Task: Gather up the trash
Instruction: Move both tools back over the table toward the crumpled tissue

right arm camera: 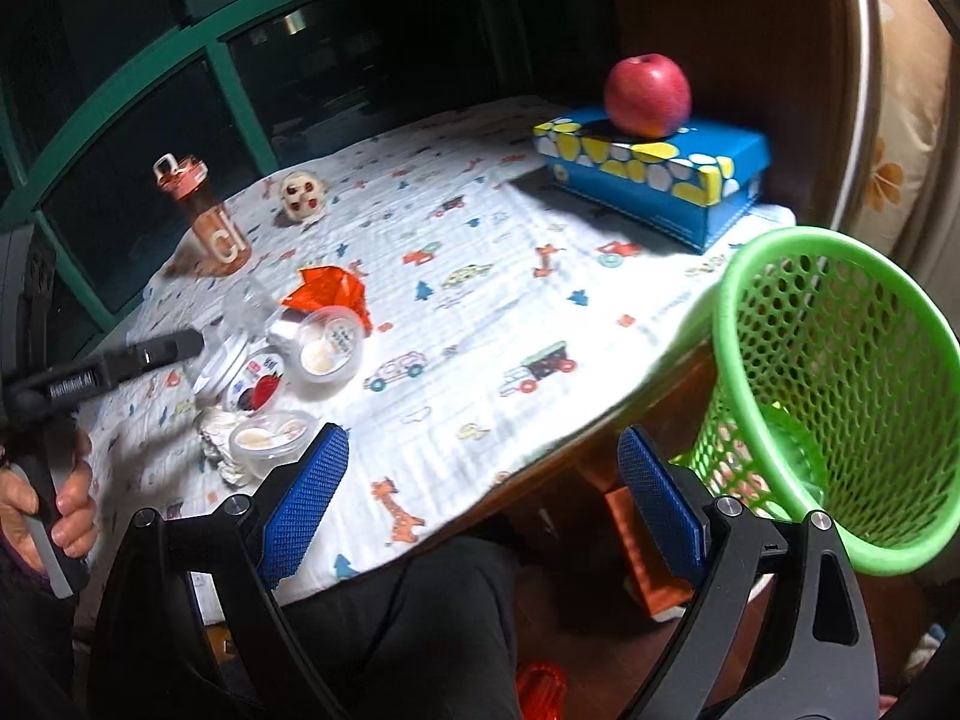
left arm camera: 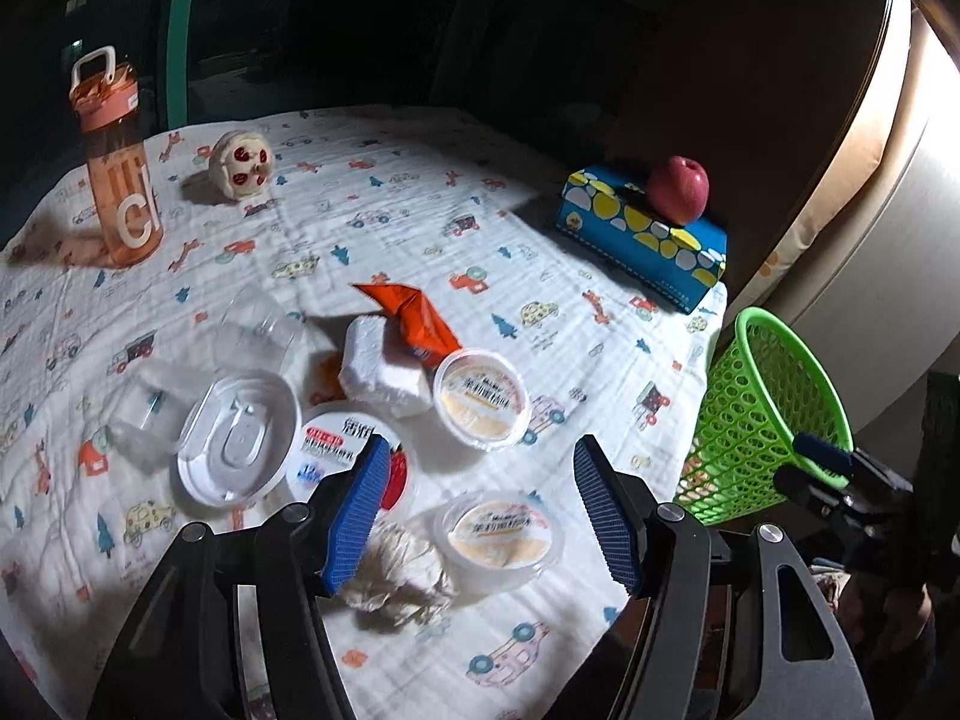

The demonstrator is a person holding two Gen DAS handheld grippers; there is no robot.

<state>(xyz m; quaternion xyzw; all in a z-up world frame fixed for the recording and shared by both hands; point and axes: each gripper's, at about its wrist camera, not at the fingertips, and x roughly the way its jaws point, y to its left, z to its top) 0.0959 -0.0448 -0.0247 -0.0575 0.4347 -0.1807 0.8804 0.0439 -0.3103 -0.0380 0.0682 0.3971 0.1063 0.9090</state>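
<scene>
Crumpled paper wad (left arm camera: 399,576) sat right under left gripper (left arm camera: 480,516), jaws apart, empty. Right gripper (right arm camera: 483,504) gaped, empty, beside green mesh basket (right arm camera: 840,396). Pickup stage; next, close on wad.

The right gripper (right arm camera: 483,504) sits over the table edge, jaws apart, nothing between them. The green mesh basket (right arm camera: 840,396) hangs beyond the edge, just beside the right finger. An apple (right arm camera: 647,95) rests on the blue box (right arm camera: 654,180). The left gripper (right arm camera: 168,348) points at the cluster of pudding cups (right arm camera: 327,348), held by a hand (right arm camera: 54,510).
</scene>
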